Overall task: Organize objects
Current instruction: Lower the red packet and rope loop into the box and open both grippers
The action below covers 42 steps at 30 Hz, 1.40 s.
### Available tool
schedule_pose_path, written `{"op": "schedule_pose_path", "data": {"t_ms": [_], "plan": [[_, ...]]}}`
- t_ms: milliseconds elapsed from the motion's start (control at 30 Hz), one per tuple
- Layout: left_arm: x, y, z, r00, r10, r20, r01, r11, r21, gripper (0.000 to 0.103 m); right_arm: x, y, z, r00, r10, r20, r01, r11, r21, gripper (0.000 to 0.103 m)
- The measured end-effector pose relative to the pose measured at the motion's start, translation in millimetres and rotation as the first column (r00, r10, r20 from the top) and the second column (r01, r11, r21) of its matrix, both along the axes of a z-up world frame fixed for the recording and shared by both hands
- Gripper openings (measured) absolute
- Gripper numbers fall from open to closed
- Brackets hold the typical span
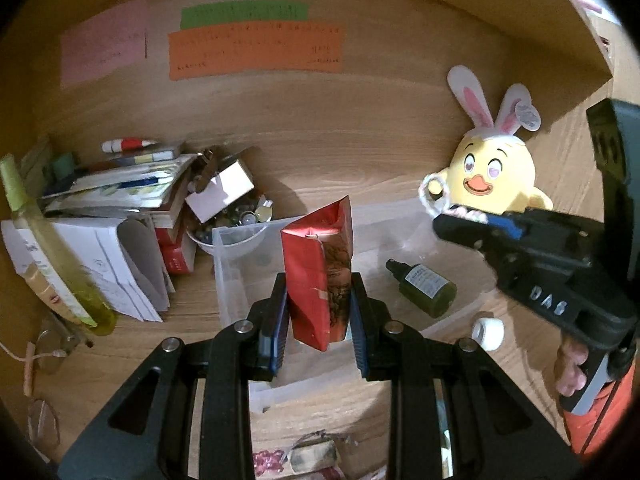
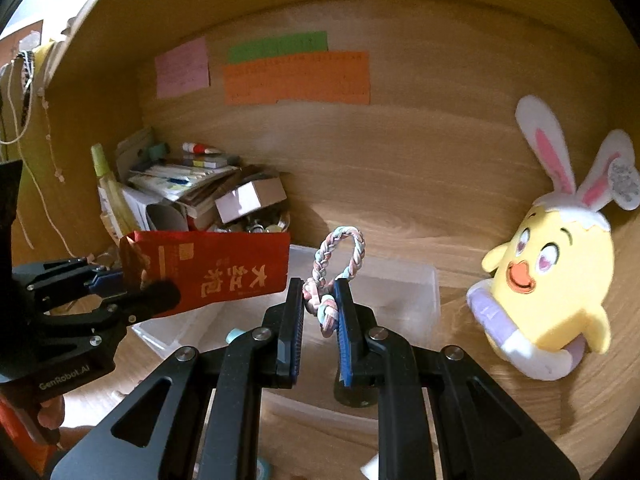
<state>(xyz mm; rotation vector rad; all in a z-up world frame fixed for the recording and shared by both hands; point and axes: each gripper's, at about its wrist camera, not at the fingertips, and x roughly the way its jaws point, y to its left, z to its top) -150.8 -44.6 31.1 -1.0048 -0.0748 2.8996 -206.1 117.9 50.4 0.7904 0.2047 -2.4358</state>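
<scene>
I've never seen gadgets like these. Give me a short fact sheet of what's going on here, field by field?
Setting: wooden desk
Left gripper: shut on red packet
Right gripper: shut on braided cord loop
Below both: clear plastic bin
In bin: green bottle
Right side: yellow chick plush
Left side: paper pile

- "GenRobot.AI" — pale lettering on the black body of the left gripper (image 2: 120,288), seen from the right wrist view.
- "DAS" — raised pale letters on the black body of the right gripper (image 1: 460,216), seen from the left wrist view.
- Red packet (image 2: 216,272) — large pale Chinese characters on its side, lying sideways; the last reads "大".
- Orange paper (image 1: 256,50), green paper (image 1: 244,12), green bottle (image 1: 426,286) label — print too small to read.
</scene>
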Motion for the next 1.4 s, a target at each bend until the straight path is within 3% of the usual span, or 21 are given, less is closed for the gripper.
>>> {"op": "schedule_pose_path", "data": {"t_ms": [367,767,867,967,1067,1333,1400], "plan": [[-30.5,-3.3,-31.9,0.995,-0.005,0.095,0.001,0.999,0.038,0.027,-35.5,-13.3,-49.5,0.991,-0.042,0.127,0.033,0.997,0.071,0.013],[-39.7,-6.9,-46.9,0.991,-0.002,0.137,-0.005,0.999,0.051,0.028,-48.0,-14.7,-63.4,0.985,-0.065,0.160,0.050,0.994,0.096,0.014],[-38.2,-8.8,-45.1,0.991,0.005,0.133,-0.012,0.998,0.055,0.032,-47.3,-18.2,-64.5,0.986,-0.065,0.152,0.048,0.992,0.115,0.015],[-34.6,-11.4,-40.6,0.993,0.015,0.116,-0.023,0.998,0.064,0.046,-46.1,-20.9,-65.8,0.987,-0.059,0.152,0.039,0.991,0.130,0.028],[-29.7,-12.3,-33.3,0.995,0.012,0.099,-0.019,0.997,0.074,0.048,-42.2,-21.8,-63.7,0.990,-0.067,0.126,0.048,0.989,0.143,0.042],[-10.4,-8.9,-12.7,0.999,0.012,0.047,-0.014,0.999,0.041,0.069,-32.2,-14.9,-50.2,0.993,-0.077,0.086,0.064,0.988,0.142,0.060],[-4.0,-10.9,-7.7,0.999,0.017,0.036,-0.018,0.999,0.035,0.079,-27.8,-11.6,-43.2,0.994,-0.070,0.081,0.059,0.990,0.129,0.065]]}}
